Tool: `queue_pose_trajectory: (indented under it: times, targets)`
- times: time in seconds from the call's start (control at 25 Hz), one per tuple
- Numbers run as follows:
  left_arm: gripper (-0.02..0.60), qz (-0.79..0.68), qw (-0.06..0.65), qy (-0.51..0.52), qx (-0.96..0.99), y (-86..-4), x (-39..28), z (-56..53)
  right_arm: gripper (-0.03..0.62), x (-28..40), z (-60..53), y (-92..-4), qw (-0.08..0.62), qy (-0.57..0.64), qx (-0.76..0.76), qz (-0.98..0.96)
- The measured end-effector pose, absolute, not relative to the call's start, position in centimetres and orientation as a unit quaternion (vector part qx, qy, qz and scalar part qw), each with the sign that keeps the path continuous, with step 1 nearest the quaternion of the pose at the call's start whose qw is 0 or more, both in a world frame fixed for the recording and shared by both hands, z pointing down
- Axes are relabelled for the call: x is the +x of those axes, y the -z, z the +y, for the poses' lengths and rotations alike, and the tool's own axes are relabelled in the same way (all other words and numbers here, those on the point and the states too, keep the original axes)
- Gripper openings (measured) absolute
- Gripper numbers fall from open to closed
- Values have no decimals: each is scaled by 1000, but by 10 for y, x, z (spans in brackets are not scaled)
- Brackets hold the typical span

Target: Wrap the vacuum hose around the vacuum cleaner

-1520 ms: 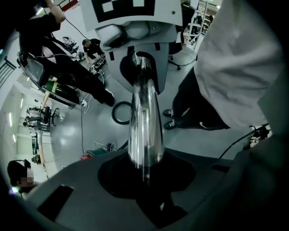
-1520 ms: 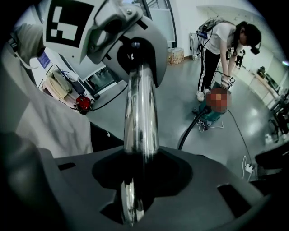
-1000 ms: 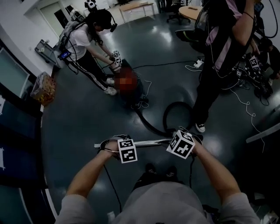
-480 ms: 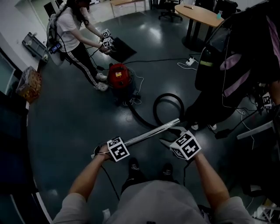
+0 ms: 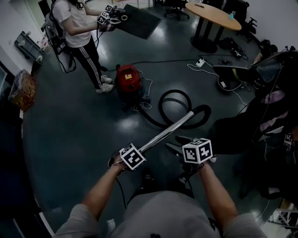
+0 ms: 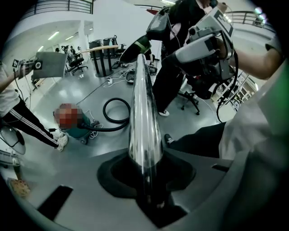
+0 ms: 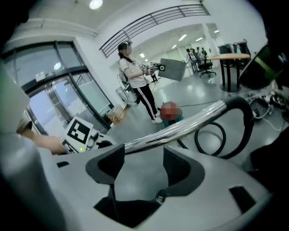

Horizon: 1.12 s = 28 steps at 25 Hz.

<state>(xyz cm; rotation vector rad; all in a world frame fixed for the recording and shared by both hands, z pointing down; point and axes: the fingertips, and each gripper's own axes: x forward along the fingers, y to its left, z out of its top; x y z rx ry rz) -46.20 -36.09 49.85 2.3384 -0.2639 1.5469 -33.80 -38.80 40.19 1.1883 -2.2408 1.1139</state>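
Two grippers were in the wearer's hands, the left one's cube [image 5: 132, 156] and the right one's cube [image 5: 197, 150] each showing black-and-white square markers and no words. The fingers of the left gripper [image 6: 145, 175] were clamped on the near end of the one shiny metal tube [image 5: 163, 135], which ran straight away between them. The fingers of the right gripper [image 7: 143, 168] stood wide apart with nothing between them; the tube crossed just past their tips, and a small print at their base was too small to read. Beyond the tube's far end one black hose [image 5: 174, 100] lay in two loops on the dark floor [image 5: 70, 130], beside the one red vacuum cleaner [image 5: 129, 80] and not around it. One person in dark clothes [image 5: 274, 107] stood at the right. Another person in a white top [image 5: 77, 28] stood just past the vacuum cleaner, holding two more marked grippers. Farther off lay one white power strip [image 5: 201, 62] near one round wooden surface [image 5: 212, 11].
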Motion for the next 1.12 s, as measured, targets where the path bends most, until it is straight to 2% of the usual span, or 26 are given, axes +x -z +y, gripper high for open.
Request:
queue_pose_trajectory:
  times: [0.16,0.32,0.6,0.72,0.8,1.12]
  targets:
    - [126,-107,190,-524,823,-496,-461,-368,254,-352,-404,-415,110,-465,450,-755]
    - [126,-121,225,-508,823,-494,-448,-367,298,-370,-418,-429,29,-532,452,-715]
    - [127,-121,254,-484,829,-487,-410,-356,298,-370,-446,-444,-104,-580,483,-647]
    - [127,-126,257,-481,829,-481,-395,-355,295,-361,-450,-439,-109,-560,480,-666]
    - [127,-135,255,-476,831,-476,-384,-361,212,-347,-453,-435,-114,-558,475,-671]
    - [128,-159,260,-453,837,-454,-314,-372,189,-280,-466,-412,-114,-541,473,-686]
